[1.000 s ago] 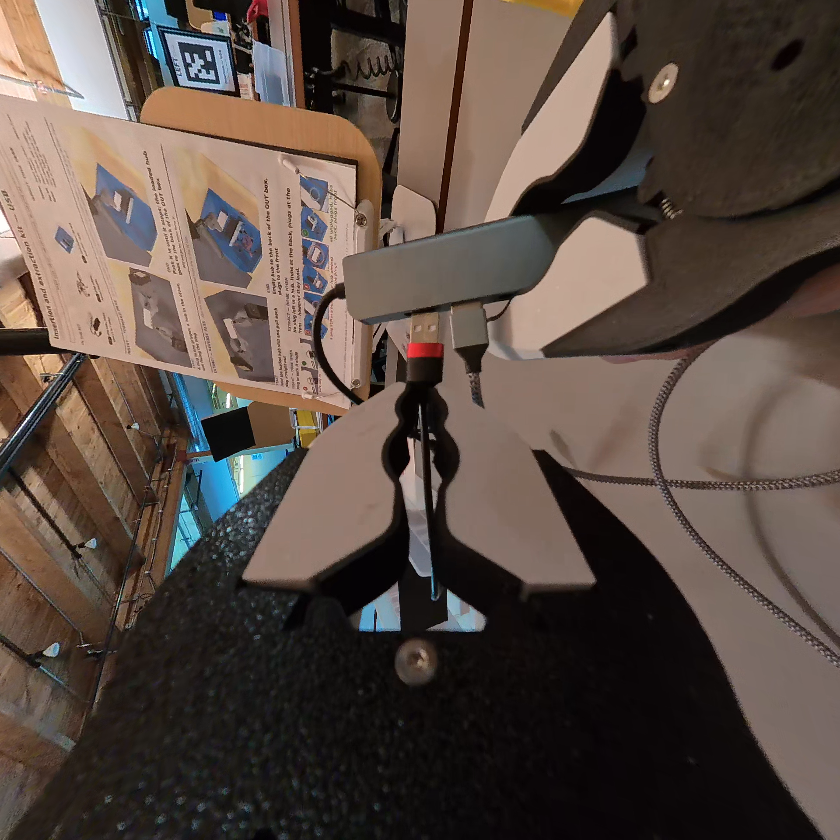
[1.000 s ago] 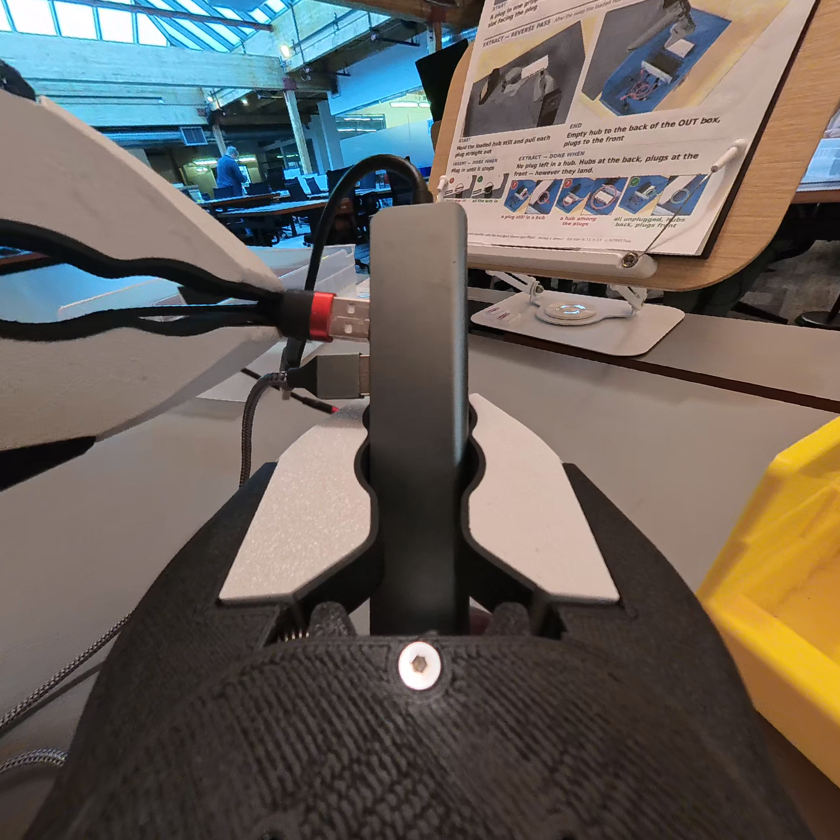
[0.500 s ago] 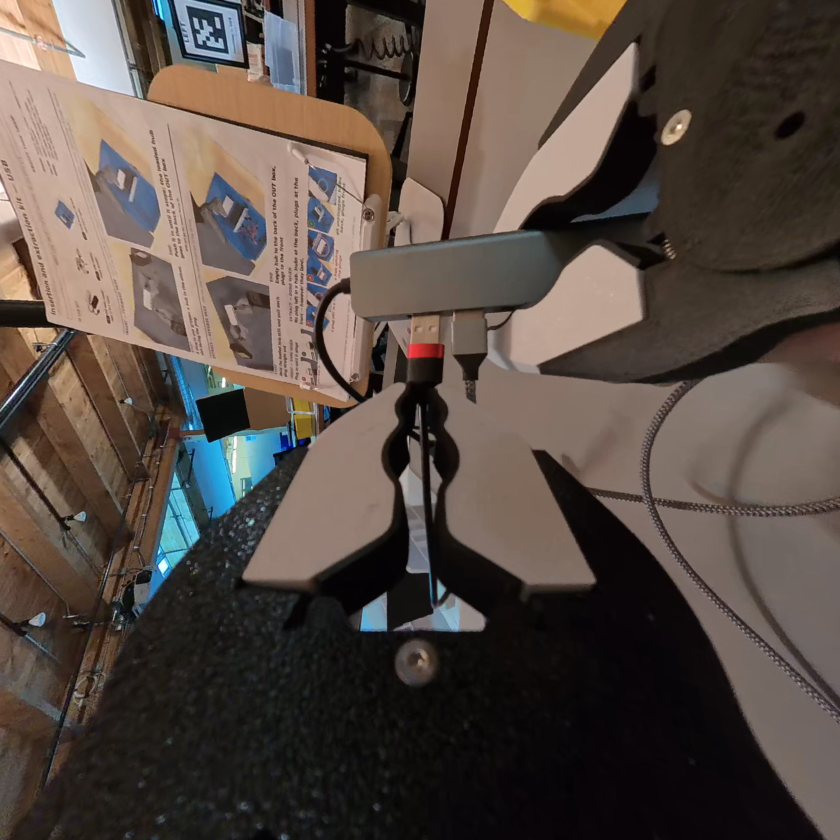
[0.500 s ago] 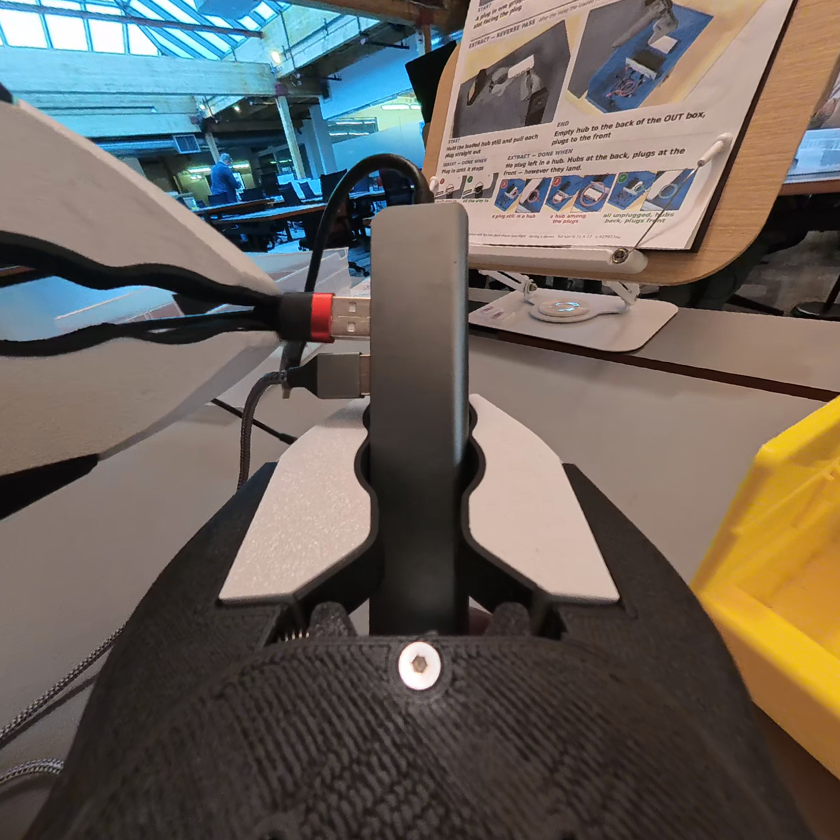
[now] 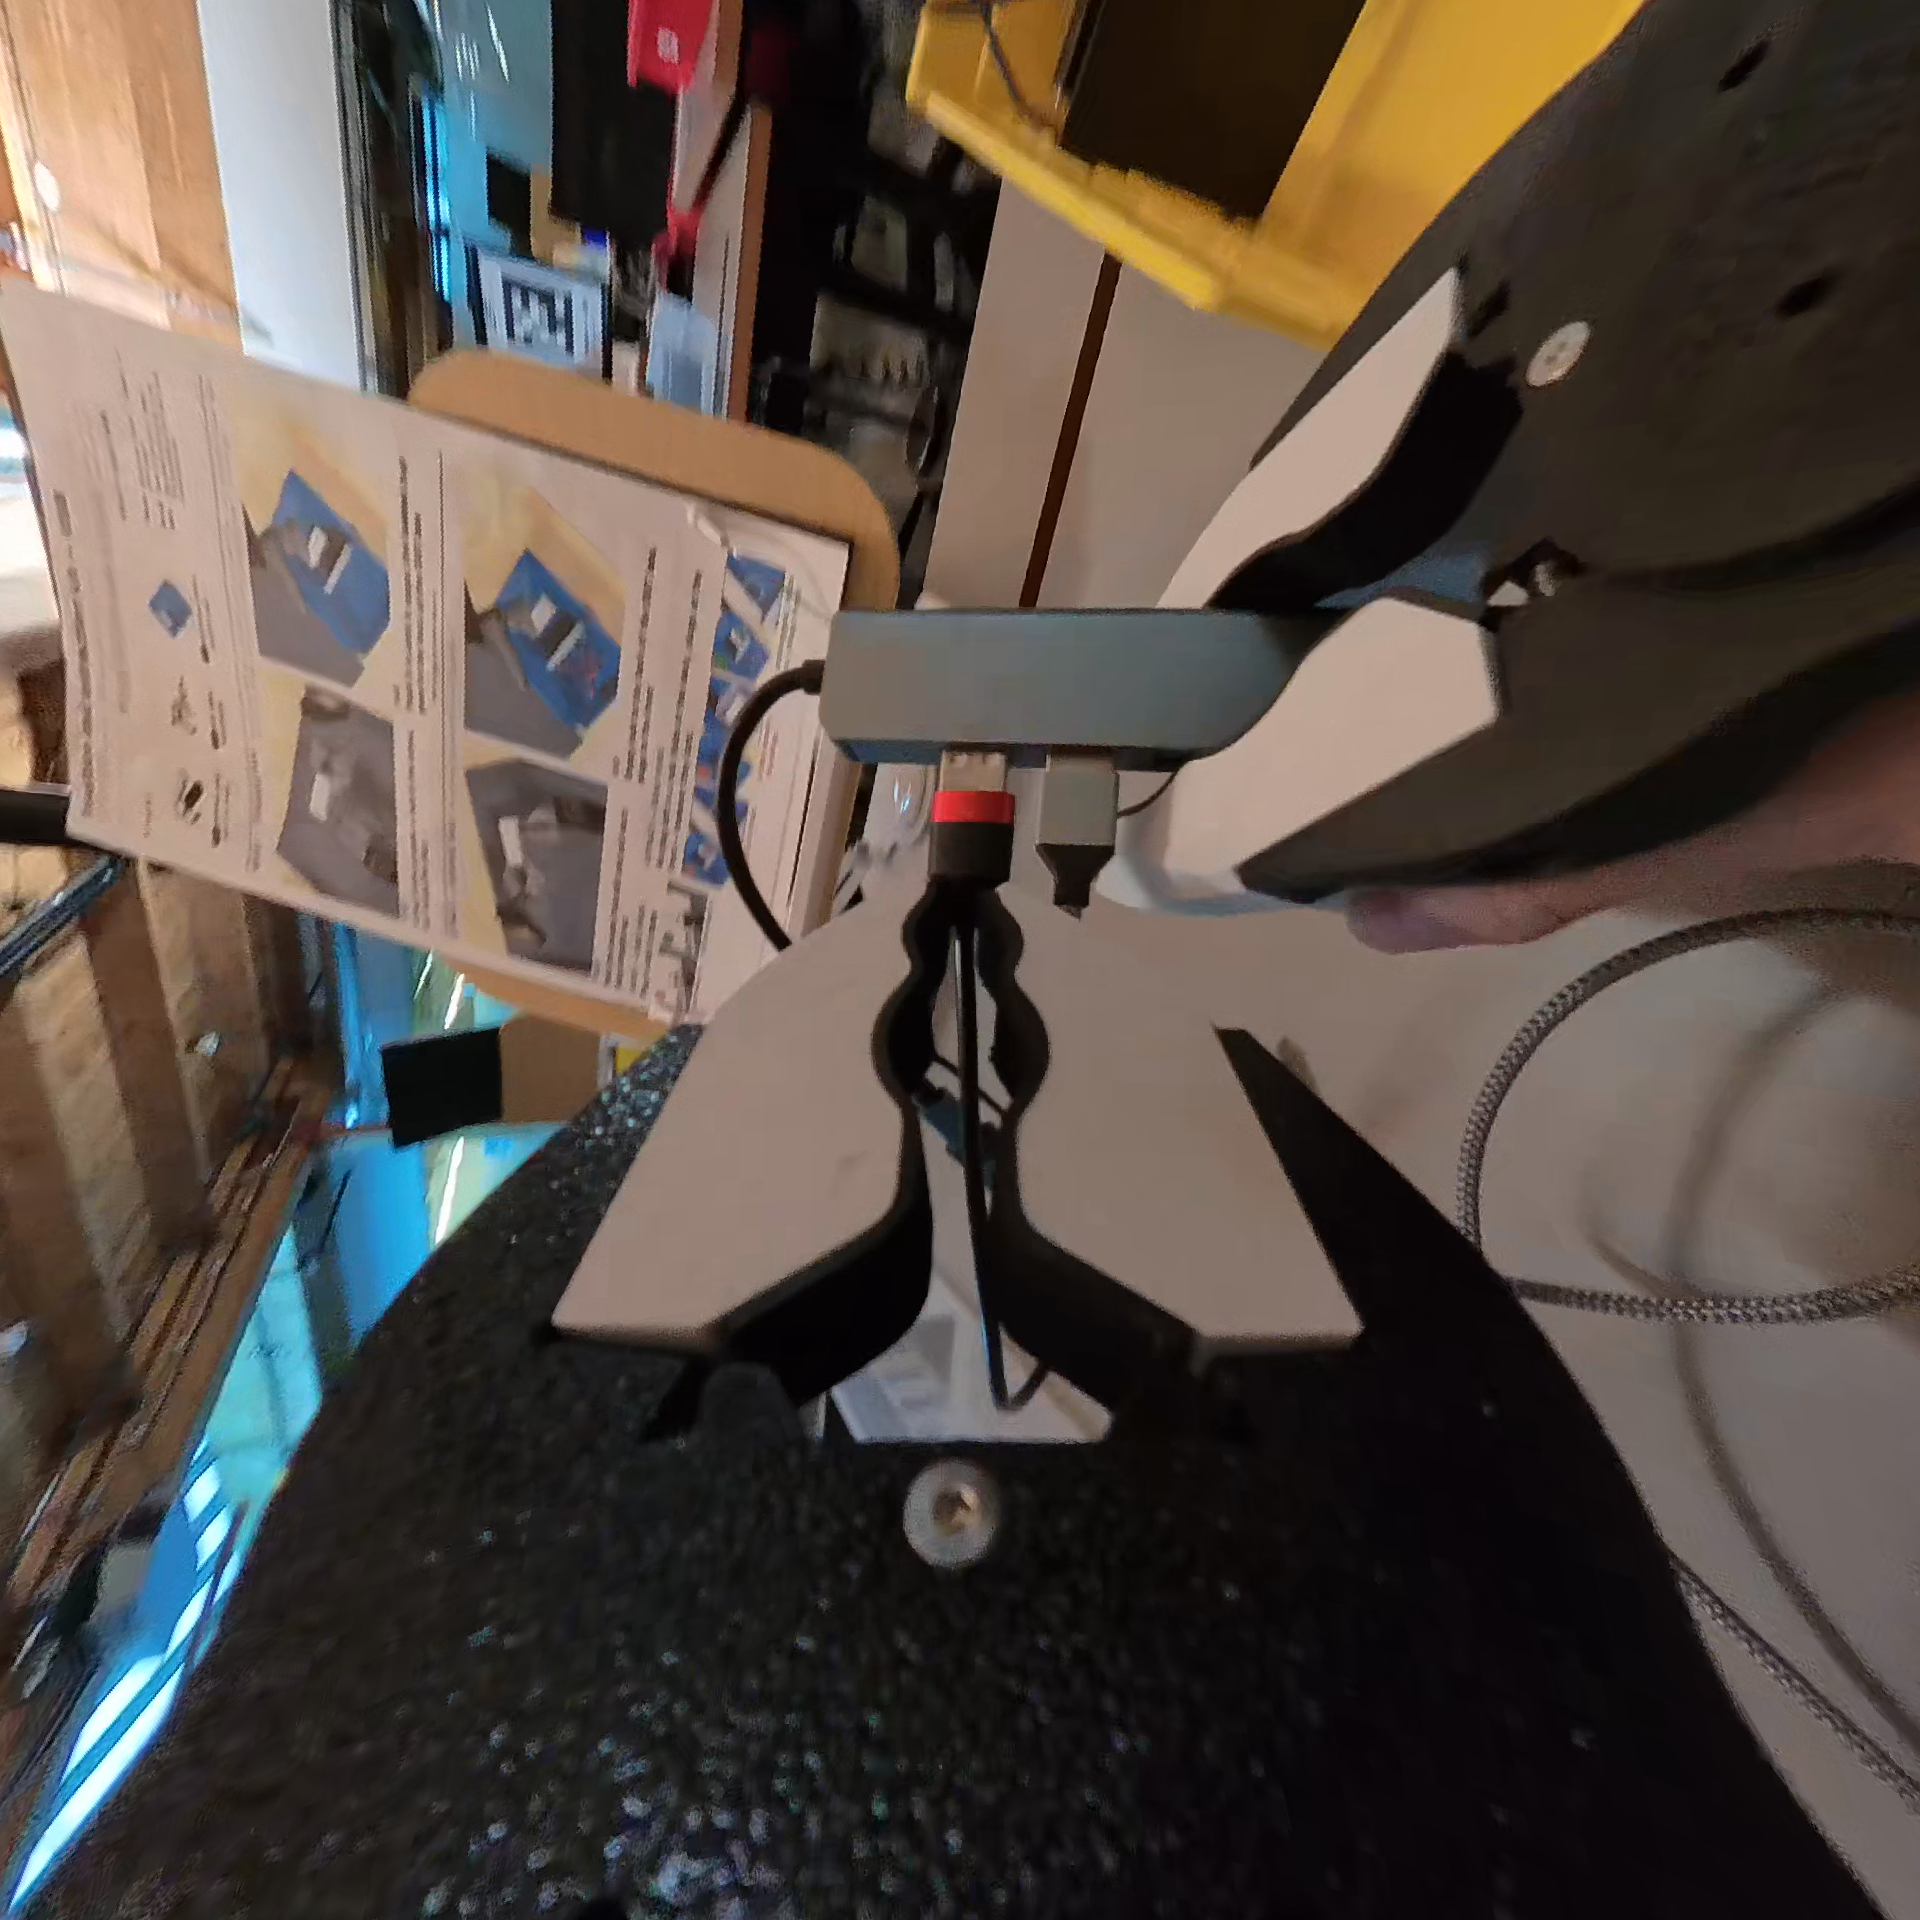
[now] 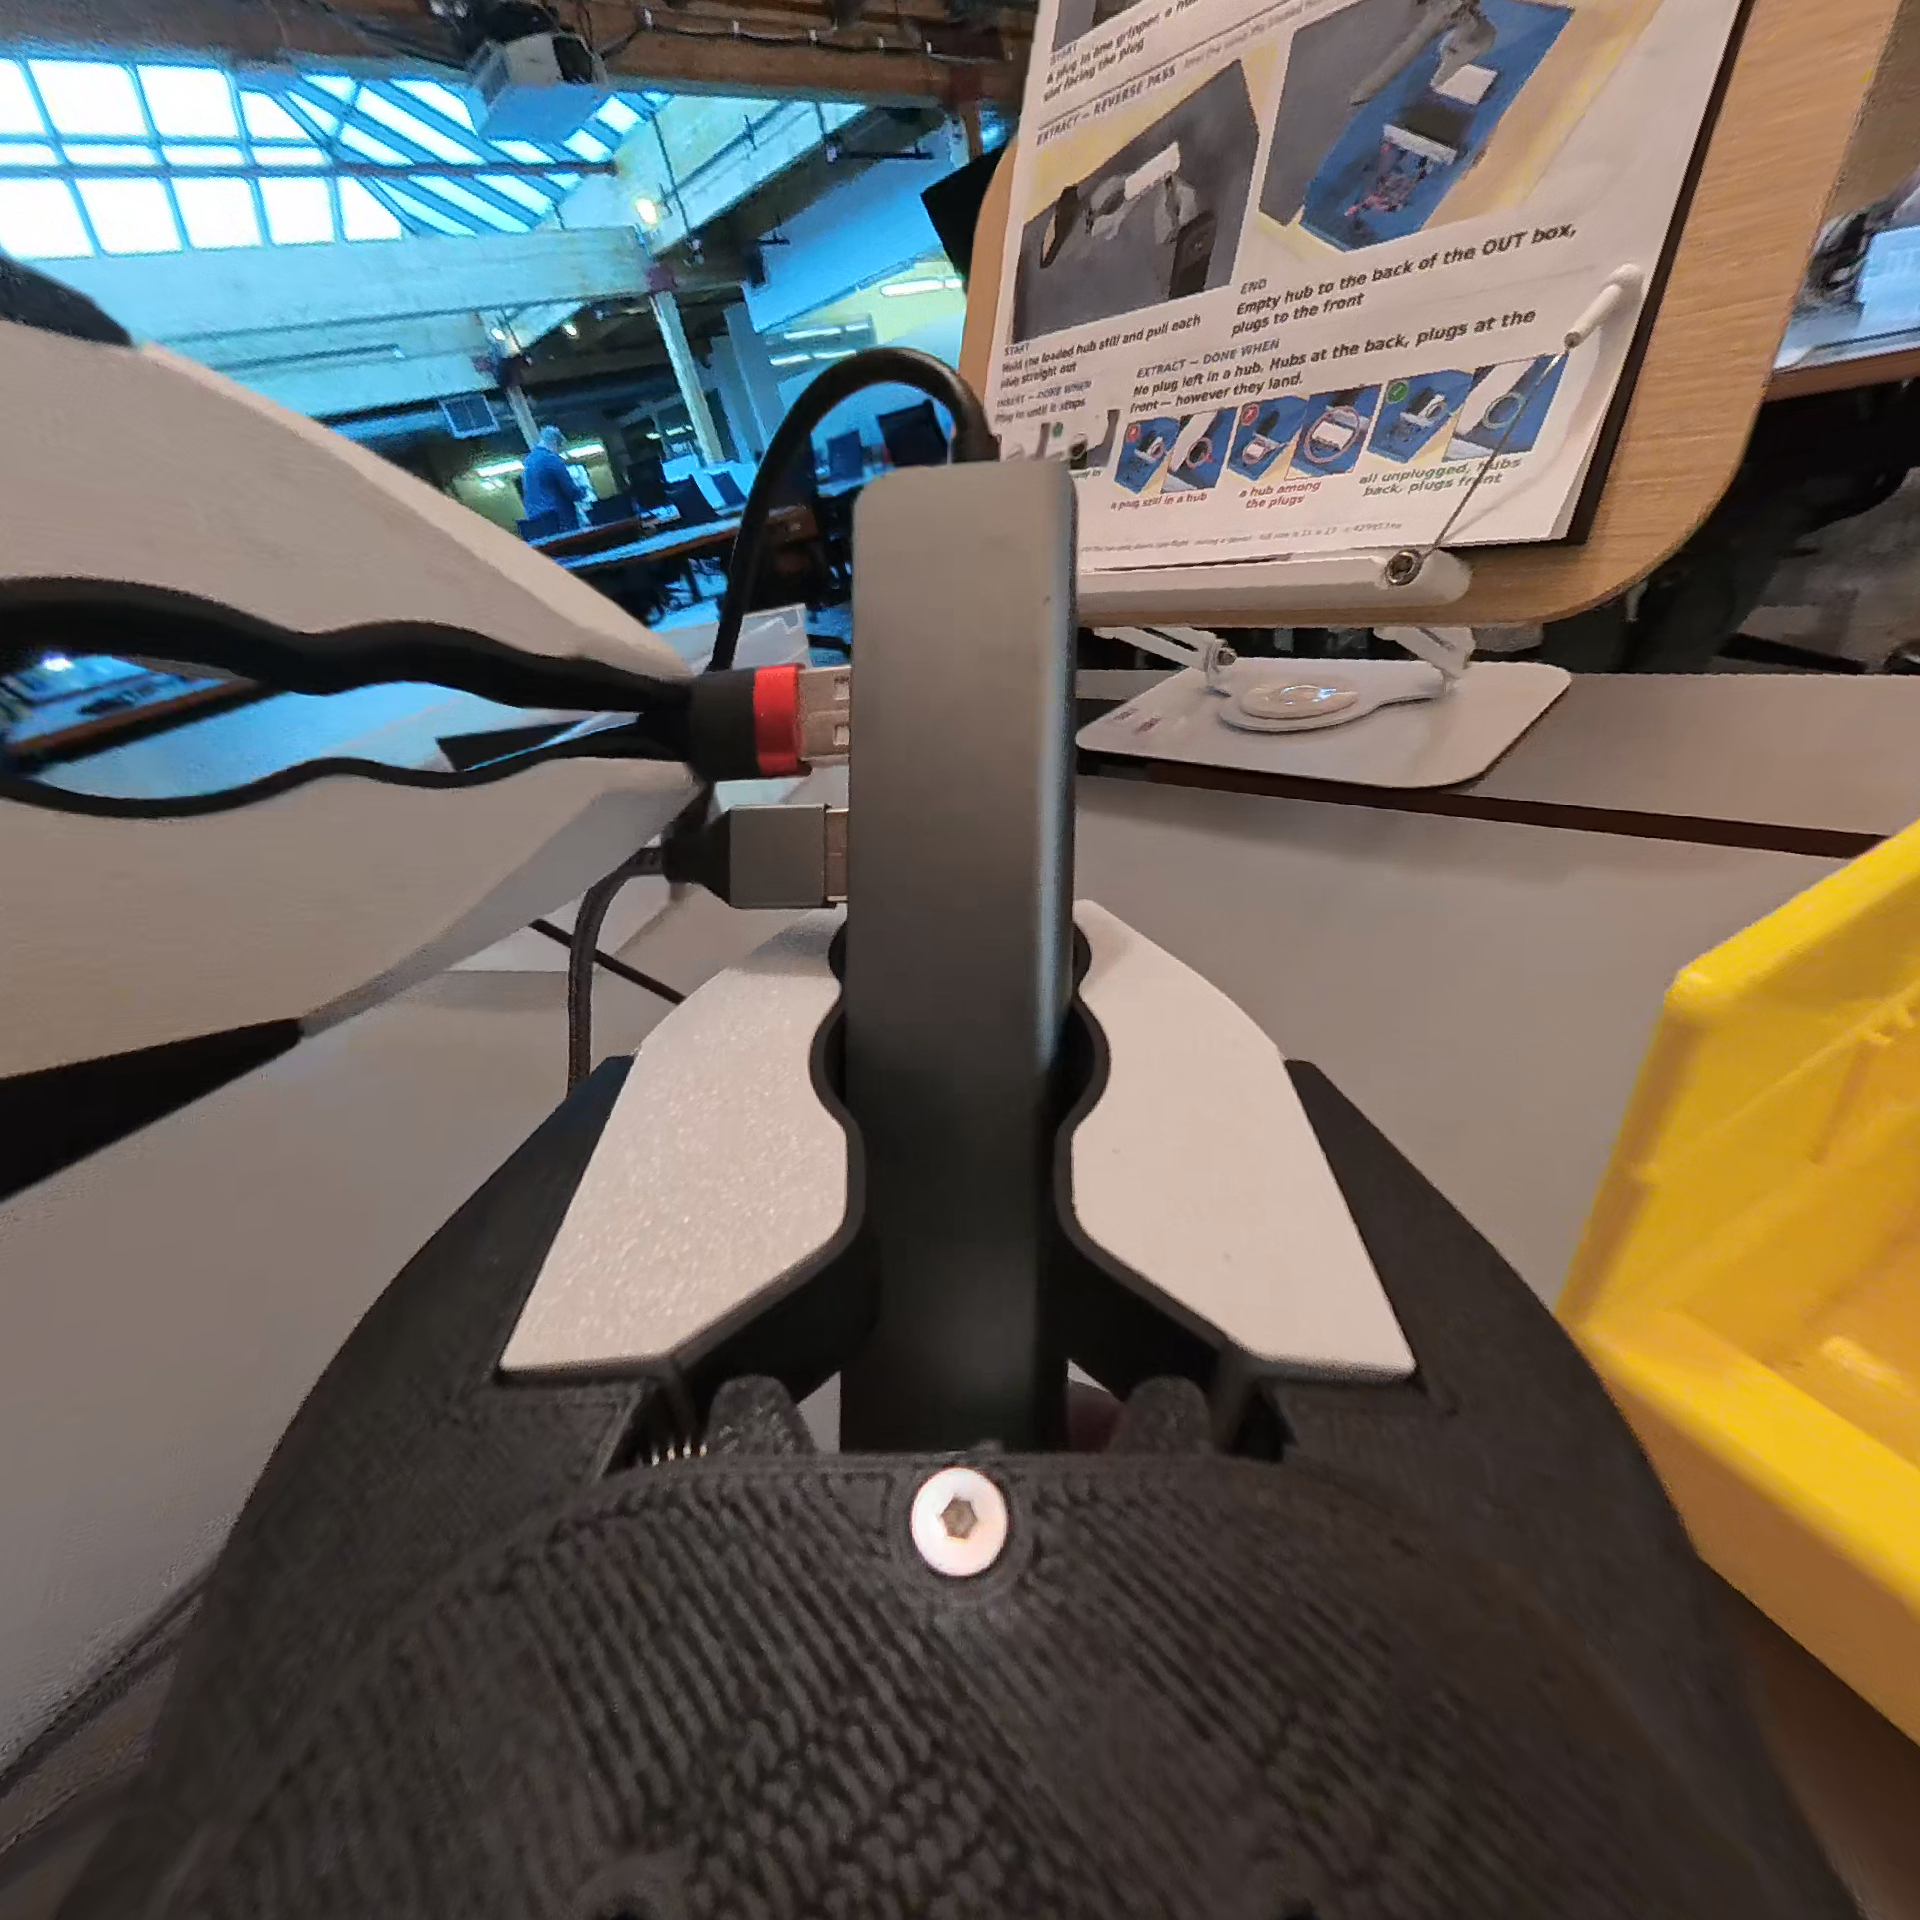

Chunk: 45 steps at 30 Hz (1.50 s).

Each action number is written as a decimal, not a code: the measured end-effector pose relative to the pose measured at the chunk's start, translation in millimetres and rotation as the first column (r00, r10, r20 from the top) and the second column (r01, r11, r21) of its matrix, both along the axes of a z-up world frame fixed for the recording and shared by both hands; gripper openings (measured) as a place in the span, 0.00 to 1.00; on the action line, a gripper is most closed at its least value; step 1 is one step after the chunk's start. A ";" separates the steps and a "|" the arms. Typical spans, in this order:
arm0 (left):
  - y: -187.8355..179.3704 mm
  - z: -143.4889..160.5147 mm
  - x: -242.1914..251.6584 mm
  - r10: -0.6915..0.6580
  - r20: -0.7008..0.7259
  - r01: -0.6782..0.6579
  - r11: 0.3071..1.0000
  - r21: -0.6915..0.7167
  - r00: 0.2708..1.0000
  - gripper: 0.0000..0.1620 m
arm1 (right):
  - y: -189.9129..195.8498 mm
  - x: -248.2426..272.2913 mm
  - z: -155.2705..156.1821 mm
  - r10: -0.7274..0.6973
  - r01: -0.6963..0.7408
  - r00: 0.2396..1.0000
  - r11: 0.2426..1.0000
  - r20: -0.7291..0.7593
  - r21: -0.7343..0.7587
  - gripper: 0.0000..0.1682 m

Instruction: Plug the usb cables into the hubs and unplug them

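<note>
My right gripper is shut on a dark grey USB hub and holds it upright above the table. My left gripper is shut on a black cable just behind its red-banded USB plug. The plug's metal tip sits in a side port of the hub, with some metal still showing. A grey plug on a braided cable sits in the port beside it. In the right wrist view the left gripper comes in from the left with the red-banded plug.
A yellow bin stands close on the right of the grey table. An instruction sheet on a wooden stand with a white base is behind the hub. The hub's own black cable loops off its far end. The grippers' ends are close to 6 cm from one another.
Both grippers and the hub have shifted together, closer to the stand. The red-banded plug shows slightly less bare metal outside the hub. Both grips are unchanged.
</note>
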<state>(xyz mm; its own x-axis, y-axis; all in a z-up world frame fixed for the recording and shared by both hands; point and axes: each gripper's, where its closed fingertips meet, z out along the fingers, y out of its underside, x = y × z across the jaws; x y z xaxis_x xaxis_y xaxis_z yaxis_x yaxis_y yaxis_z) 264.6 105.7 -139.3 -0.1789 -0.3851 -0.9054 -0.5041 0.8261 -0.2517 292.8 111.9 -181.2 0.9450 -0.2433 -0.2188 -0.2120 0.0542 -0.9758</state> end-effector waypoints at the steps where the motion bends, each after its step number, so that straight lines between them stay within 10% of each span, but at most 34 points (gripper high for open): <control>1: -2.5 0.2 1.0 -0.052 0.011 0.052 0.998 -0.020 0.999 0.03 | -0.9 0.5 0.9 0.012 -0.012 1.000 1.000 -0.016 0.015 0.20; 19: -15.5 26.8 -28.3 -0.480 0.174 0.506 0.848 -0.156 0.860 0.18 | -3.6 -6.6 7.8 0.173 -0.161 0.980 0.979 -0.095 0.124 0.20; 45: -16.1 10.9 -19.2 -0.468 0.211 0.501 0.853 -0.148 0.858 0.04 | 2.8 -25.8 10.4 0.237 -0.236 0.971 0.966 -0.005 0.103 0.20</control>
<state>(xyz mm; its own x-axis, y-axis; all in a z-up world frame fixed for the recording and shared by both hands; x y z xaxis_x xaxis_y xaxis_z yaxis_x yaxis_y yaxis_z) 245.5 89.6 -128.3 -0.2465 -0.4550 -0.8557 0.0091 0.8818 -0.4715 267.0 114.7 -170.8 0.9689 0.0108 -0.2473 -0.2471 0.0986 -0.9639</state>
